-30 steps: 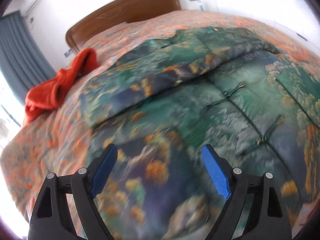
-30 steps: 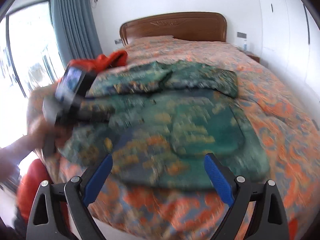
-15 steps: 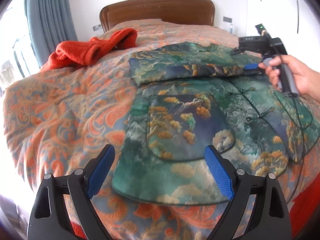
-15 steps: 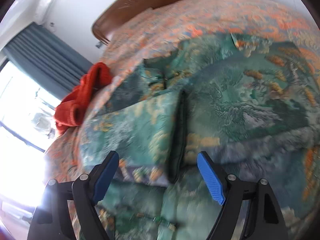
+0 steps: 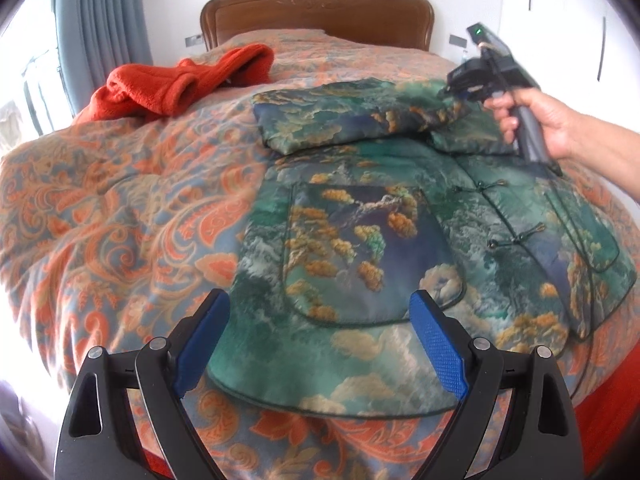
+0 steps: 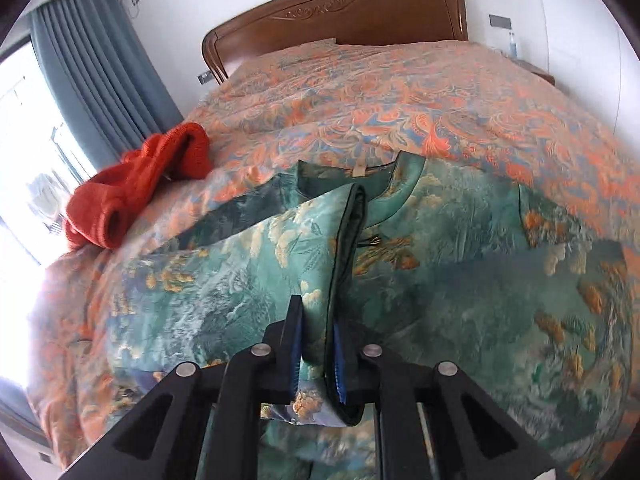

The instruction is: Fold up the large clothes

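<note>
A green patterned jacket (image 5: 360, 240) lies front up on the bed, its left sleeve folded across the chest. My left gripper (image 5: 320, 344) is open and empty, above the jacket's hem near the bed's front edge. My right gripper (image 6: 316, 356) is shut on the cuff end of the folded sleeve (image 6: 256, 280), near the collar (image 6: 396, 184). In the left wrist view the right gripper (image 5: 456, 88) sits at the jacket's upper right, held by a hand.
An orange-red knitted garment (image 5: 180, 80) lies bunched at the bed's far left, also in the right wrist view (image 6: 136, 188). The bed has an orange paisley quilt (image 5: 120, 208) and a wooden headboard (image 5: 320, 12). Blue curtains (image 6: 96, 68) hang at the left.
My right gripper has closed on the sleeve's cuff end; half a second ago it was open above it. My left gripper has drawn back to the hem and stays open.
</note>
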A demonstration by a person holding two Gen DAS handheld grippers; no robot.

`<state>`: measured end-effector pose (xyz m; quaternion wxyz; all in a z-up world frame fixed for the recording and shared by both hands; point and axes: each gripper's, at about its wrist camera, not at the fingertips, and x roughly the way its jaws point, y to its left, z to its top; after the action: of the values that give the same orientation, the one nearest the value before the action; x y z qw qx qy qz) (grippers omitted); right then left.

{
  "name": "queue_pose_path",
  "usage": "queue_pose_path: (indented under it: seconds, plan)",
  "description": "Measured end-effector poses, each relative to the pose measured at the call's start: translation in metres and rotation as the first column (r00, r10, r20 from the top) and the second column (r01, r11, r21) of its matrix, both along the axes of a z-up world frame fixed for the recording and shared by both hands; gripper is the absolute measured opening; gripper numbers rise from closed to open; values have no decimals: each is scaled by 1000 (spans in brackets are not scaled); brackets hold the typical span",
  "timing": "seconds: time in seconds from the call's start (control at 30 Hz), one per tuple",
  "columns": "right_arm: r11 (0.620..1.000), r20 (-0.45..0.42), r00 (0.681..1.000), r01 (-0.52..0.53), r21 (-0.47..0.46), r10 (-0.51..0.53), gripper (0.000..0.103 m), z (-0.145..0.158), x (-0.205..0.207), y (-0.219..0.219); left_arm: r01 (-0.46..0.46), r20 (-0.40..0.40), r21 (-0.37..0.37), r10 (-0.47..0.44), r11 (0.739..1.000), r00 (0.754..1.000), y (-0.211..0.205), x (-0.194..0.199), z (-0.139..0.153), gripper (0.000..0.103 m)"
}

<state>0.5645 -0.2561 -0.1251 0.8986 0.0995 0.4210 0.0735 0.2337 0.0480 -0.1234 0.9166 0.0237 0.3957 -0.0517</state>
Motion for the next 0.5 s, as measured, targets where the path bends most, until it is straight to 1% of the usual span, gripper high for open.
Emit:
queue_pose_path:
  seconds: [0.03,0.07,0.1,0.13,0.17,0.2,0.23,0.3,0.33,0.37,0.4,0.43,0.47,0.5]
  plan:
    - [1000,-19,1000,9,-22,-9,18,-9,4,2,1,0,2,-1,1000,1000,-2,3,2,92]
    - [999,-41,999,19,-36,-20,26,-17,4,2,3,-3,-1,-3,1000,1000,-2,6,4,92]
    - [997,-83,995,45,-60,-50,35,-32,5,2,5,-8,-7,-6,1000,1000,-2,9,5,92]
    - [996,-111,992,60,-70,-68,49,-40,3,-1,9,-15,-22,-10,1000,1000,-1,14,8,92]
    - [995,-122,990,64,-70,-73,50,-43,0,-5,13,-17,-37,-14,999,1000,1,18,12,92]
    - [996,-104,992,61,-67,-68,50,-43,-6,-9,18,-15,-58,-19,998,1000,3,24,17,92]
    - [994,-75,995,62,-85,-68,50,-38,-13,-11,20,-12,-70,-21,997,1000,4,30,20,92]
    - [982,31,998,68,-173,-64,50,-20,-32,-9,19,9,-99,-18,995,1000,6,52,35,94]
    - [977,91,995,52,-205,-34,50,-9,-43,-5,23,26,-116,-20,993,999,5,65,41,96]
    - [977,131,991,20,-212,8,50,0,-52,-1,31,43,-136,-26,990,999,3,80,46,99]
    - [980,149,987,-26,-196,56,50,6,-57,2,33,52,-151,-26,988,998,0,97,49,99]
    - [983,150,985,-61,-174,88,50,9,-59,5,29,49,-160,-21,987,999,-2,111,49,99]
    - [985,126,983,-119,-125,134,50,8,-58,8,31,23,-169,-27,985,999,-10,138,46,99]
    - [985,99,983,-144,-92,153,50,5,-55,11,46,-3,-168,-47,985,999,-16,158,43,99]
